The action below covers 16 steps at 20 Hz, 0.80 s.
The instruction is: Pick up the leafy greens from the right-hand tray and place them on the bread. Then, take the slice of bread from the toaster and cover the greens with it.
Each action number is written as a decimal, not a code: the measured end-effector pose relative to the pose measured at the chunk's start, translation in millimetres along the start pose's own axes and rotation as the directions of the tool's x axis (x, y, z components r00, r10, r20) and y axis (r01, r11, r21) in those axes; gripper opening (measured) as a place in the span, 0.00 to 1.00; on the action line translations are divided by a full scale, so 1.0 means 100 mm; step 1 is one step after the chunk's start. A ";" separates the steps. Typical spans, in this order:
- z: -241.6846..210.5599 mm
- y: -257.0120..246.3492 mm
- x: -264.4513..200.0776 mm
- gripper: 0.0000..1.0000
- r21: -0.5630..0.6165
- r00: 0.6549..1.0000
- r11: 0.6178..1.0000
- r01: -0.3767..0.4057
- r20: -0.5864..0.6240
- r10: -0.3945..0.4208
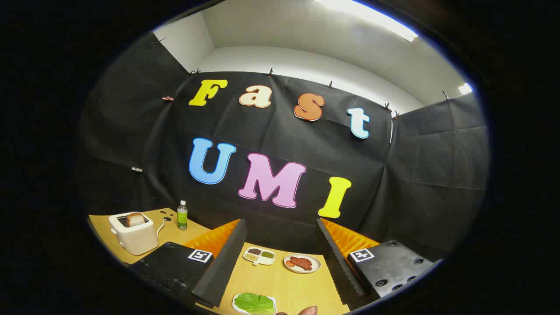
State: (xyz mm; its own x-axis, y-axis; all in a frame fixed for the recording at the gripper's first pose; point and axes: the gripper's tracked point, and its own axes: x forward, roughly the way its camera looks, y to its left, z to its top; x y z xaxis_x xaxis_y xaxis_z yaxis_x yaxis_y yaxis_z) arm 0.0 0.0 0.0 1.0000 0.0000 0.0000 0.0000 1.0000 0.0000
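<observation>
Plainly, the tongs stand wide apart, holding nothing. Near, between their fingers, the greens lie on a tray on the worktop. Far left, bread sits in the toaster.
</observation>
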 end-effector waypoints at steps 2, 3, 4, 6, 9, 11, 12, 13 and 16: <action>-0.01 0.00 0.00 0.97 0.000 1.000 1.000 -0.001 0.001 0.001; 0.00 0.00 0.00 0.97 0.000 1.000 1.000 -0.002 0.003 0.002; 0.01 0.02 0.02 0.98 0.001 1.000 1.000 -0.005 0.004 0.005; 0.01 0.00 0.02 0.98 0.001 1.000 1.000 -0.006 0.007 0.006; 0.02 -0.01 0.04 0.98 0.004 1.000 1.000 -0.007 0.010 0.007; 0.02 -0.01 0.04 0.97 0.005 1.000 1.000 -0.010 0.011 0.010; 0.01 -0.01 0.04 0.97 0.003 1.000 1.000 -0.011 0.010 0.011; 0.00 -0.02 0.04 0.98 0.002 1.000 1.000 -0.010 0.009 0.010; -0.02 -0.03 0.05 0.98 0.012 1.000 1.000 -0.009 0.009 0.009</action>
State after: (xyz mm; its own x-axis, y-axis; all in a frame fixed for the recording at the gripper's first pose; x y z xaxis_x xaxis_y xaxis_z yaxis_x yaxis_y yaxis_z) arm 4.7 -3.0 -1.5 0.9999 0.0087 0.0088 -0.0088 0.9999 0.0124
